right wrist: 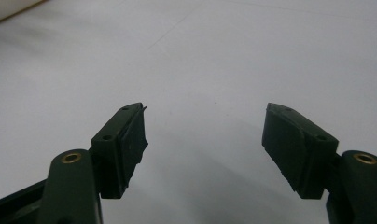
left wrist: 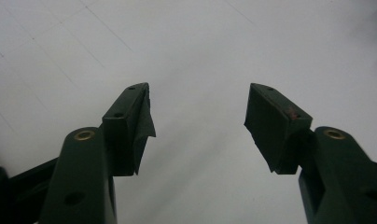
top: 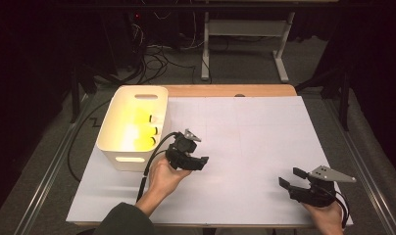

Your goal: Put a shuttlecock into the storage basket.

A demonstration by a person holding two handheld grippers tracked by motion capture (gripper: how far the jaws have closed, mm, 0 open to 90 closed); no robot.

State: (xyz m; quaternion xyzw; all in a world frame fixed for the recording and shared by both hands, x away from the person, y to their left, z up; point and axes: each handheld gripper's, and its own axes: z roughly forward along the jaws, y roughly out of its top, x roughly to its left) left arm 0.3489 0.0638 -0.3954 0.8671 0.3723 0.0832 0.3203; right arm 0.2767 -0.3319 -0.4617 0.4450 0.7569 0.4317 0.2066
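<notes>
Nearest the person, the right hand-held gripper (top: 290,178) hovers low over the white worktop (top: 255,142) at its near right corner, jaws spread with nothing between them; its own view has bare white surface past the pads (right wrist: 130,140). A little farther in, the left hand-held gripper (top: 200,162) is held in the left hand (top: 162,177) just beside the cream bin (top: 118,161), jaws likewise spread and empty, pointing away from the bin toward the open middle of the worktop.

The yellow bottles (top: 141,131) — the nearest things to work on — lie inside the bin, toward its right wall, their dark caps facing that wall.

The risks, as I judge them: the left gripper stands close against the bin's near right corner, so a quick swing toward the bottles could knock the rim and shove the light bin across the smooth sheet. Its cable (top: 149,169) trails along the bin's side and could snag that corner. The bottles lie packed together, so a jaw coming down between them may push one aside rather than grip it — and a rounded body can squirt out of a half-seated pinch.
</notes>
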